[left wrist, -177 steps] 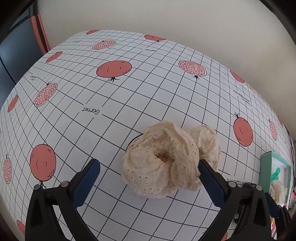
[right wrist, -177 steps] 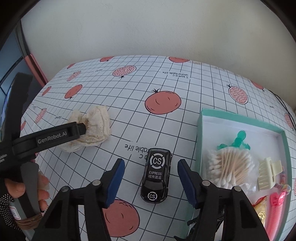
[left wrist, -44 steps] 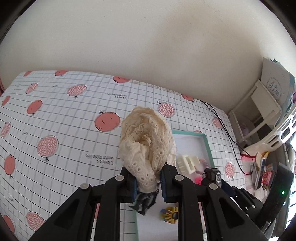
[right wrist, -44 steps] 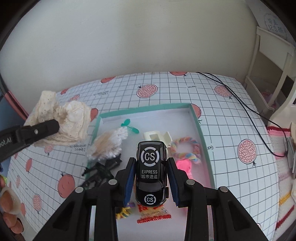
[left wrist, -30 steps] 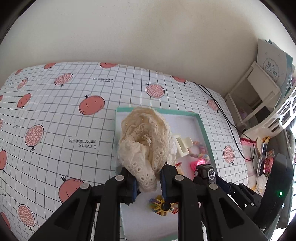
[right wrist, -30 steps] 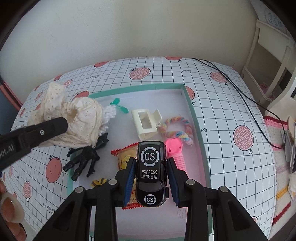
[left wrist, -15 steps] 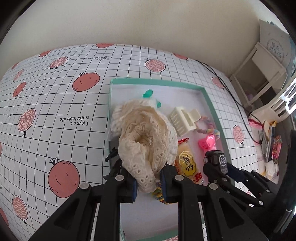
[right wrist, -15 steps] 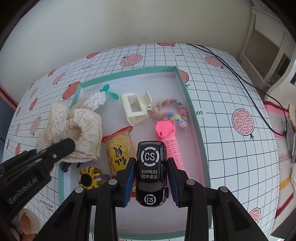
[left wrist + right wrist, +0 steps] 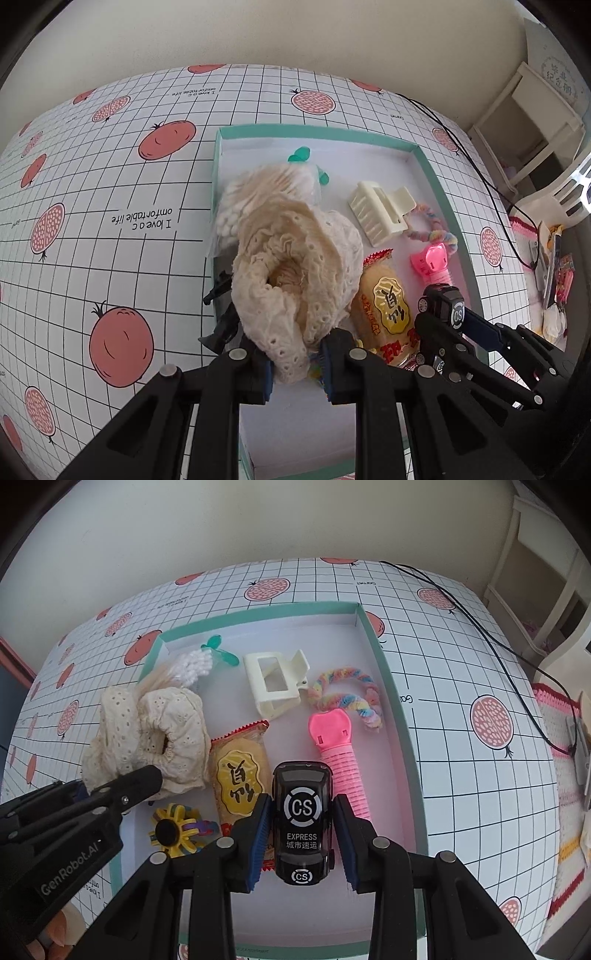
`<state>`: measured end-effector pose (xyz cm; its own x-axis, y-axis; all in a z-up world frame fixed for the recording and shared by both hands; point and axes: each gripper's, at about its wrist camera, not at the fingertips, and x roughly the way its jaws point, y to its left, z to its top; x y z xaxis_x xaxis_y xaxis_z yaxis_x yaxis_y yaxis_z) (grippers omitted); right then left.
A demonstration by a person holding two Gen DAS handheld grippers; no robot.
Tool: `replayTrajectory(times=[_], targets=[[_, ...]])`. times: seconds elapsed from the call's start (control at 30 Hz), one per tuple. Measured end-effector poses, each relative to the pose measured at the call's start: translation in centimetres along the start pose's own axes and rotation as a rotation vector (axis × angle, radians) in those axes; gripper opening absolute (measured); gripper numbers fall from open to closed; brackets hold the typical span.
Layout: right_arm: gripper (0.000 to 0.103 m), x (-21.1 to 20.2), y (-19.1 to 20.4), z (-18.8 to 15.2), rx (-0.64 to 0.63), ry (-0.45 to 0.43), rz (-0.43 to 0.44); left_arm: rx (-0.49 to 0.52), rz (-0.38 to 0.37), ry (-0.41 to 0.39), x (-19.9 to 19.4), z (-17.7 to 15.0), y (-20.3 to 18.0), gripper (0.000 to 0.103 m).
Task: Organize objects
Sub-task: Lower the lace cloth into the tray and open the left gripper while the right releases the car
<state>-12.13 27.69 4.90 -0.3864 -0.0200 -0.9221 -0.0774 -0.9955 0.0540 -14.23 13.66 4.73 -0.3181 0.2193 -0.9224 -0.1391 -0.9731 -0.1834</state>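
Note:
A cream lace scrunchie [image 9: 295,280] hangs from my left gripper [image 9: 297,363], which is shut on its lower edge. The scrunchie sits low over the left side of the teal-rimmed white box [image 9: 314,129], above a bag of cotton swabs and a black toy. In the right wrist view the scrunchie [image 9: 159,731] is at the box's [image 9: 258,614] left wall. My right gripper [image 9: 303,834] is shut on a black toy car [image 9: 302,812] marked "CS EXPRESS", held over the box's near middle. The left wrist view shows the car [image 9: 443,301] at lower right.
In the box lie cotton swabs [image 9: 184,664], a cream hair claw [image 9: 275,685], a pastel rope ring [image 9: 347,690], a pink toy [image 9: 338,749], a snack packet [image 9: 240,771] and a yellow flower toy [image 9: 173,830]. A black cable [image 9: 480,627] crosses the pomegranate tablecloth at right.
My left gripper has come down with the scrunchie from above the box to low over its left side. The right gripper with the car has barely moved.

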Motion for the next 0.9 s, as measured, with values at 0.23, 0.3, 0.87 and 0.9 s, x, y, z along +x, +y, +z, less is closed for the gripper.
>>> replayTrajectory(times=[0.23, 0.3, 0.87, 0.9], targets=[[0.043, -0.2, -0.2, -0.1, 0.031, 0.000, 0.006, -0.013, -0.008, -0.018, -0.6, 0.1, 0.0, 0.048], [0.048, -0.3, -0.1, -0.3, 0.030, -0.004, 0.002, -0.013, -0.010, -0.020, -0.8, 0.0, 0.1, 0.048], [0.052, -3.2, 1.8, -3.0, 0.008, -0.048, -0.006, 0.015, 0.046, -0.148, -5.6, -2.6, 2.1, 0.067], [0.052, -3.4, 2.0, -3.2, 0.006, -0.050, -0.003, 0.014, 0.053, -0.154, -5.9, -2.9, 2.5, 0.068]])
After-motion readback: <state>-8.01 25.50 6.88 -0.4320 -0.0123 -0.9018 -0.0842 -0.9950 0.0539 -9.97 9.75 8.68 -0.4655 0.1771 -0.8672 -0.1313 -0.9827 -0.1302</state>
